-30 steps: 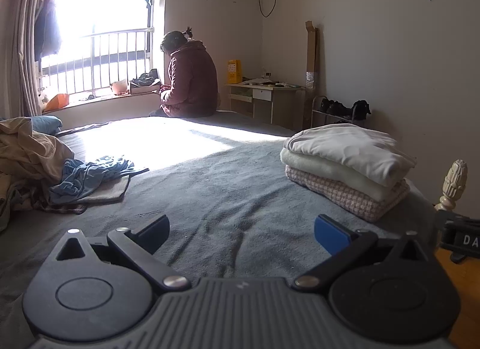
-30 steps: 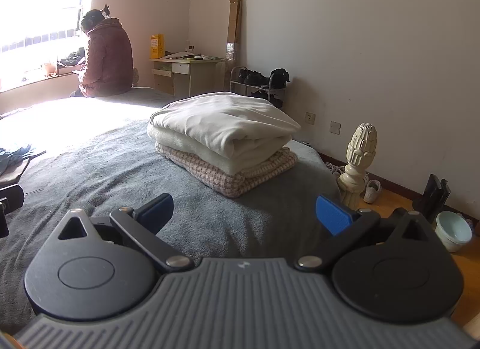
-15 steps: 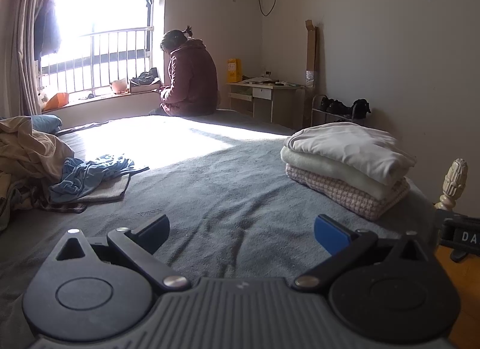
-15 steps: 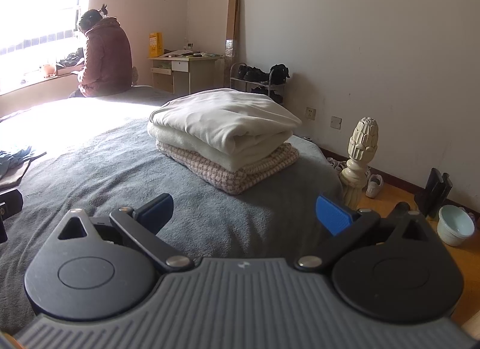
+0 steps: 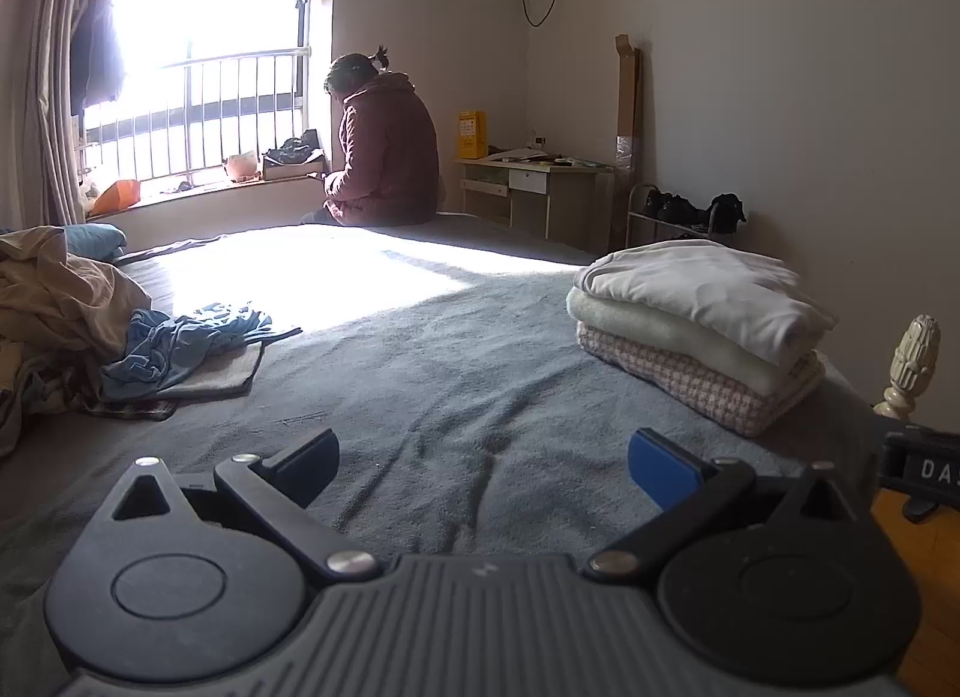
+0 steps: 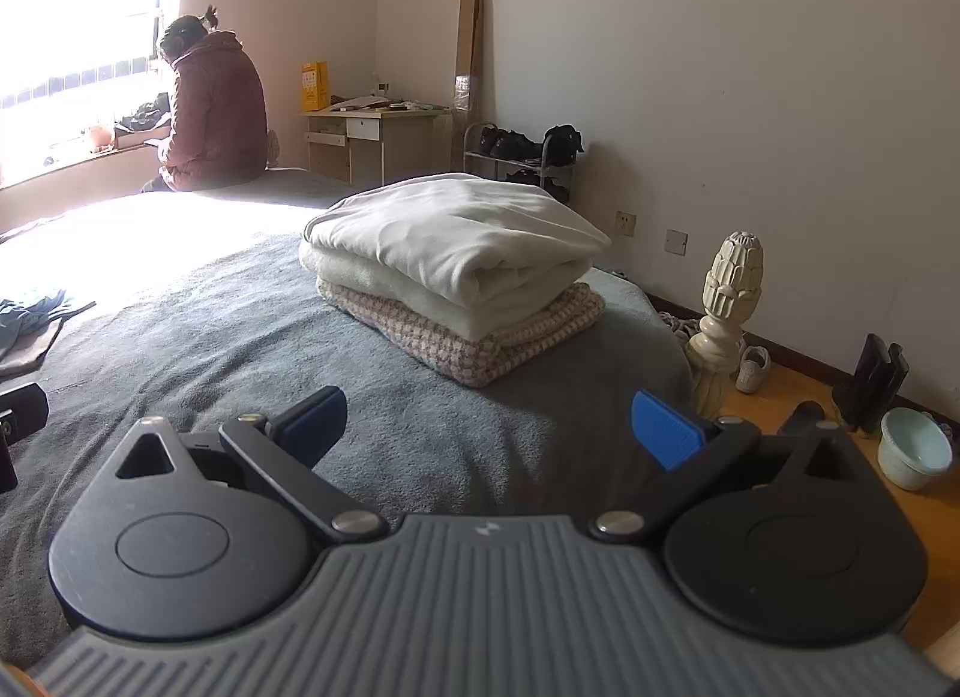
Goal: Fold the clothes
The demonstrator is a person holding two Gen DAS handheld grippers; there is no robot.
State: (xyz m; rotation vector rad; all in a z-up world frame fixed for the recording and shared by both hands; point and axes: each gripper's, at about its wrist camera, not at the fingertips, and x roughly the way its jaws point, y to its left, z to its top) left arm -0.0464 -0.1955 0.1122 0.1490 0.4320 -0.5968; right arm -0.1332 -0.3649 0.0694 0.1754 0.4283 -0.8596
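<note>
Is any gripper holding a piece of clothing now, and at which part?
No. The left gripper and right gripper are both open and empty above the bed.

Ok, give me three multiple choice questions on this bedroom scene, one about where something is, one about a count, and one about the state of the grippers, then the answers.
1. Where does the blue garment lie?
A. on the bed's left side, by the unfolded pile
B. on top of the folded stack
C. on the desk

2. How many folded items are in the stack?
A. one
B. three
C. five

3. How do the jaws of the left gripper and right gripper stand?
A. both shut on cloth
B. left shut, right open
C. both open, holding nothing

Answers:
1. A, it sits crumpled beside the beige pile on the grey bed.
2. B, a white layer, a cream layer and a pink checked one at the bottom.
3. C, bare bedcover shows between each pair of blue pads.
</note>
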